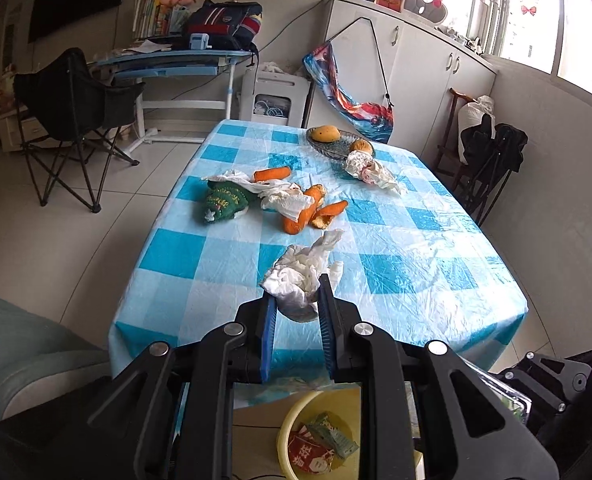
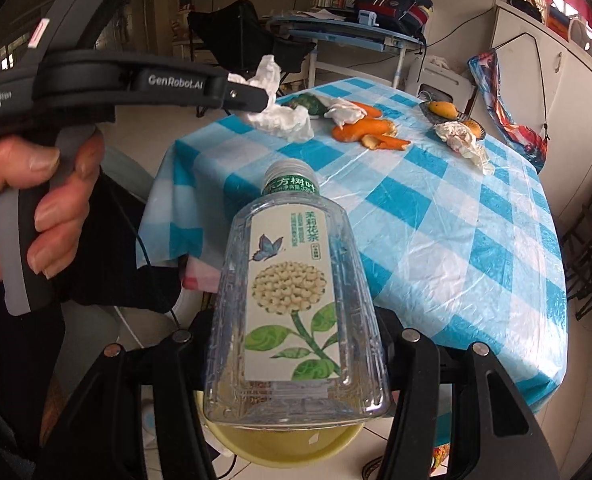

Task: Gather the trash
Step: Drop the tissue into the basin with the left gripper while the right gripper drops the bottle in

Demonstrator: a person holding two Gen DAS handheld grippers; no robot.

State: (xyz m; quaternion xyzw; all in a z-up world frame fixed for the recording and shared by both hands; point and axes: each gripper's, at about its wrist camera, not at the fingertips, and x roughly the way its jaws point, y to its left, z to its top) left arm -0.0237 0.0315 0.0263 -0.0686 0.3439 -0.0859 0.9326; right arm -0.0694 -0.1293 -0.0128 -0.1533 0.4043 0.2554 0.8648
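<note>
My left gripper (image 1: 296, 300) is shut on a crumpled white tissue (image 1: 302, 276), held above the near edge of the blue-checked table (image 1: 416, 248). The right wrist view shows that gripper (image 2: 256, 98) from the side with the tissue (image 2: 280, 116) in its fingers. My right gripper (image 2: 296, 360) is shut on an empty clear plastic bottle (image 2: 292, 300) with a flower label, held over a yellow bin (image 2: 288, 444). The bin (image 1: 296, 412) sits below the table edge and holds wrappers (image 1: 320, 444). Orange peels (image 1: 308, 212), more tissue (image 1: 284, 196) and a crumpled wrapper (image 1: 368, 170) lie on the table.
A carrot (image 1: 272, 174), a green knitted item (image 1: 224, 200) and a glass dish with fruit (image 1: 332, 140) are on the table. A folding chair (image 1: 72, 116) and a desk (image 1: 176, 64) stand behind left. White cabinets (image 1: 416, 64) line the right wall.
</note>
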